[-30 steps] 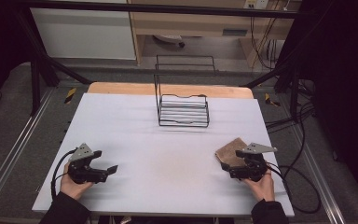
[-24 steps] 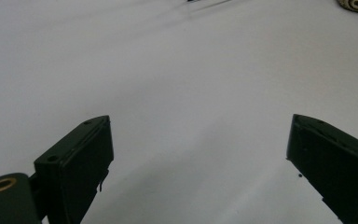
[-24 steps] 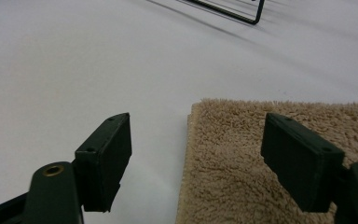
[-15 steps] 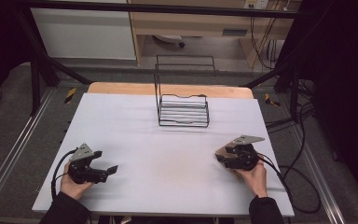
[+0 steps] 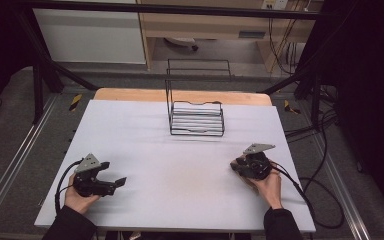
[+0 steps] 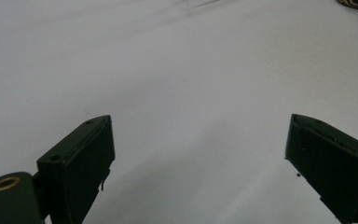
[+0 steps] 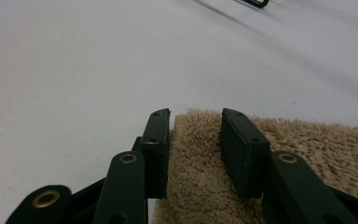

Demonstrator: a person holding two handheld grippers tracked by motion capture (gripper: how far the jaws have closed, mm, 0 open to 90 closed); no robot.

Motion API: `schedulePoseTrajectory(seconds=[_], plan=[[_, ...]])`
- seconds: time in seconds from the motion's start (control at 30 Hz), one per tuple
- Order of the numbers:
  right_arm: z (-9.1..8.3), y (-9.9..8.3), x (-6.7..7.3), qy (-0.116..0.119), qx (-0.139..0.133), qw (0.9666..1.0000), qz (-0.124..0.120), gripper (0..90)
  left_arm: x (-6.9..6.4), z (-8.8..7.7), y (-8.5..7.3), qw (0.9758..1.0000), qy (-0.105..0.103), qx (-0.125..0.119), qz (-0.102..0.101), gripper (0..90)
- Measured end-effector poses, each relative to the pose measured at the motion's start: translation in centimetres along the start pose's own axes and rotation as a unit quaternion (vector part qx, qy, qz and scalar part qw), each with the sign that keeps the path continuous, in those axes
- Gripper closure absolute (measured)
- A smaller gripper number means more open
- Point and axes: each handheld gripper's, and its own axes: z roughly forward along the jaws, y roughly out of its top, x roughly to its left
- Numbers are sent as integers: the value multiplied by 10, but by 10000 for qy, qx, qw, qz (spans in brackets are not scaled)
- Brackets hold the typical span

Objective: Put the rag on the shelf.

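A tan, fluffy towel (image 7: 307, 135) lies flat on the white table (image 5: 180, 150) at the right. My right gripper (image 5: 240, 164) is down on it, held low in a hand. In the right gripper view its jaws have just been closing: one black pad (image 7: 158, 140) stands at the towel's edge, the other rests in the pile, and a strip of towel lies between them without being pinched up. At the left, my left gripper (image 5: 114, 172) rests in the other hand, jaws wide open over bare table (image 6: 200, 120), with nothing between them.
A black wire rack (image 5: 196, 120) stands at the back middle of the table, against a strip of wood. Cables trail from both grippers, the right one off the table's right edge. Dark frame legs stand around the table.
The right gripper has slid left and forward onto the towel, covering most of it, and its jaws have narrowed. The left gripper has stayed put.
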Motion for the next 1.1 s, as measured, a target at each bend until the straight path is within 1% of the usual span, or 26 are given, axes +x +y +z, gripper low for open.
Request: schedulePoseTrajectory(seconds=[0.17, 0.2, 0.23, 0.27, 0.3, 0.33, 0.37, 0.53, 0.67, 0.7, 0.73, 0.77, 0.87, 0.9, 0.93, 0.97, 1.0, 1.03, 1.07, 1.1], plan=[[3, 0, 1, -76, 4, 9999, -125, 682, 0, 0, 0, 10000, 0, 0, 4, 81], [3, 0, 1, -101, 10, 9998, -143, 700, 0, 0, 0, 10000, 0, -3, -7, 82], [3, 0, 3, -159, 15, 9997, -179, 744, 0, 0, 0, 10000, 7, -15, -3, 83], [3, 0, 3, -159, 15, 9997, -179, 744, 0, 0, 0, 10000, 7, -15, -3, 84], [3, 1, 4, -184, 33, 9996, -212, 793, 0, -1, 0, 10000, 7, -17, 5, 84], [3, 1, 4, -184, 33, 9996, -212, 793, 0, -1, 0, 10000, 7, -17, 5, 85], [3, 1, 5, -205, 65, 9995, -220, 822, 0, -1, 0, 10000, 5, -16, 6, 85], [2, 1, 6, -233, 67, 9995, -205, 848, 0, -1, 0, 10000, 7, -12, 14, 88], [0, 1, 7, -245, -23, 9995, -172, 857, 0, -1, 0, 10000, 0, -22, 13, 90], [-3, 1, 7, -211, -90, 9996, -165, 859, 0, -1, 0, 10000, 2, -36, -1, 90], [-3, 1, 7, -211, -90, 9996, -165, 859, 0, -1, 0, 10000, 2, -36, -1, 90], [-5, 2, 9, -187, -148, 9994, -231, 860, 0, -1, 0, 10000, 6, -21, 28, 91], [-6, 3, 12, -147, -150, 9994, -275, 861, 0, -1, 0, 10000, 5, -34, 17, 91], [-7, 4, 15, -77, -172, 9994, -301, 861, 0, -1, 1, 10000, 3, -40, 19, 91], [-7, 4, 15, -77, -172, 9994, -301, 861, 0, -1, 1, 10000, 3, -40, 19, 92], [-8, 5, 17, 8, -195, 9993, -330, 861, 0, -1, 1, 10000, 6, -43, 19, 92], [-8, 5, 17, 8, -195, 9993, -330, 861, 0, -1, 1, 10000, 4, -44, 17, 92], [-10, 6, 21, 98, -237, 9991, -350, 861, 0, -1, 1, 10000, 5, -43, 13, 92], [-10, 6, 21, 98, -237, 9991, -350, 861, 0, -1, 1, 10000, 5, -43, 13, 93], [-10, 8, 25, 203, -288, 9986, -391, 861, 0, -2, 1, 10000, 3, -32, 26, 93]])
